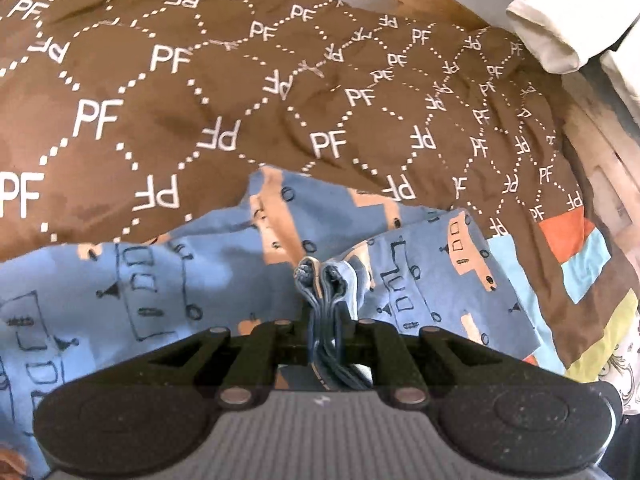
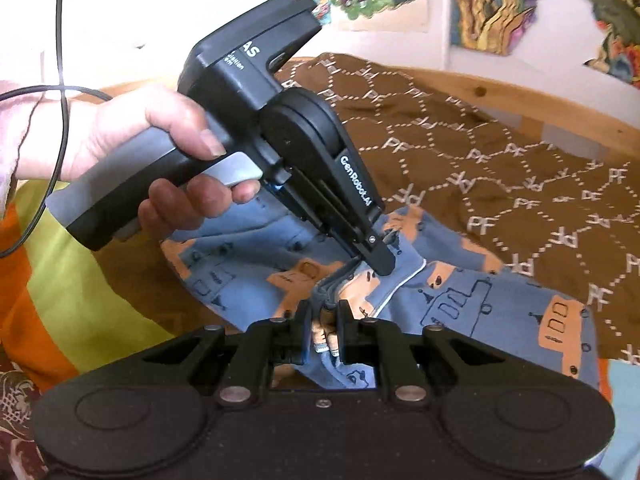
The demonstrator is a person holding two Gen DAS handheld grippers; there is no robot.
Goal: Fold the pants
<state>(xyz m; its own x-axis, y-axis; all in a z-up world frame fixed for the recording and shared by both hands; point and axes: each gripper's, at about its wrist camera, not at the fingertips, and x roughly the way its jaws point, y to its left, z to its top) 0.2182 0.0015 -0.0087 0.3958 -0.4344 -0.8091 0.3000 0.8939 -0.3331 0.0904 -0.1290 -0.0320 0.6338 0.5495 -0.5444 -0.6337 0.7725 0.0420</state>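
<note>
Left wrist view: the left gripper [image 1: 322, 280] has its fingers clamped on a bunched edge of the blue pants [image 1: 168, 280]. The pants lie spread on a brown blanket [image 1: 160, 92] over a bed, a white pillow [image 1: 560, 28] at the far corner.

Right wrist view: the right gripper [image 2: 325, 316] has its fingers pinched on another fold of the pants [image 2: 460, 292]. A hand [image 2: 160, 140] holds the left gripper [image 2: 378, 258], which grips the cloth just beyond.

A wooden-framed bed [image 2: 500, 92] carried a brown quilted blanket with white "PF" lettering [image 1: 200, 92]. On that blanket's near part lay blue patterned cotton pants [image 1: 140, 280].
</note>
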